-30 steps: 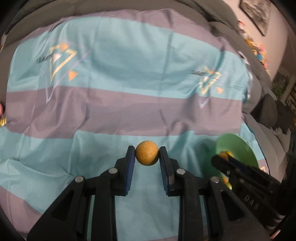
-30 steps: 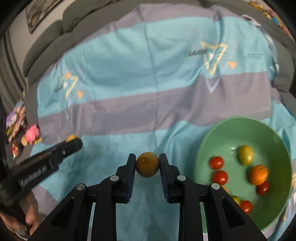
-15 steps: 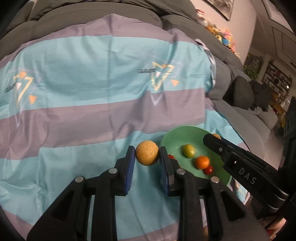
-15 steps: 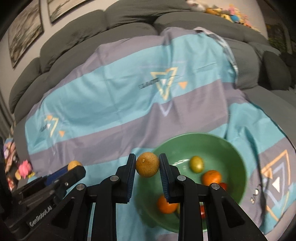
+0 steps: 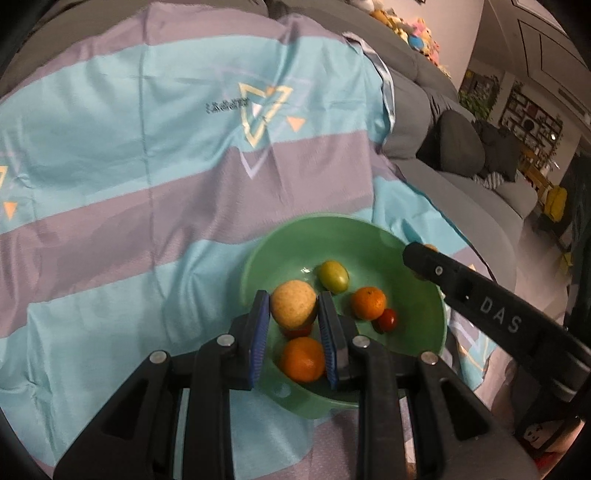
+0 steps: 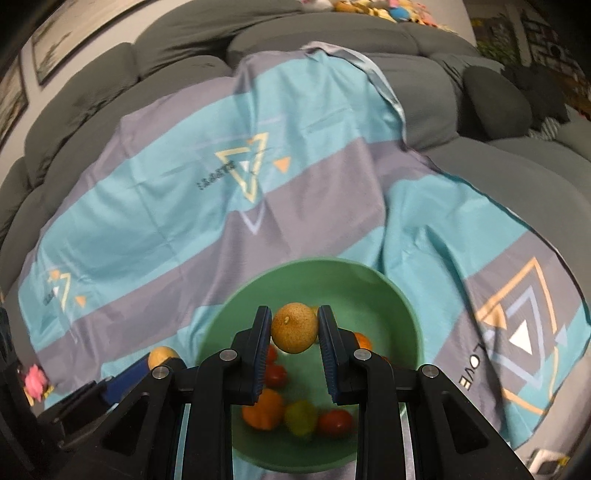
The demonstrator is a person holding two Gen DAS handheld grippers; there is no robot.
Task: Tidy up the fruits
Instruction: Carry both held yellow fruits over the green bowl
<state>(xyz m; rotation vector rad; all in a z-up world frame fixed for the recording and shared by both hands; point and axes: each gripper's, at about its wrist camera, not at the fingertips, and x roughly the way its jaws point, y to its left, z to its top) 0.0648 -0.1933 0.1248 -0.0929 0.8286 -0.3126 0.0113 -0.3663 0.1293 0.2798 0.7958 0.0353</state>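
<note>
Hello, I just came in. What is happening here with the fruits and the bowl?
A person is gathering fruit into a green bowl that sits on a striped blue and grey cloth spread over a grey sofa. Each hand carries a two-finger gripper. The left gripper is shut on a yellowish round fruit, and the right gripper is shut on a similar one. Both fruits hang over the bowl, not yet released. The bowl already holds oranges, small red fruits and a green one.

Home living room: grey sectional sofa [image 6: 258,33], framed pictures [image 6: 74,33] on wall, soft toys [image 5: 413,31], wall shelving [image 5: 532,118].
</note>
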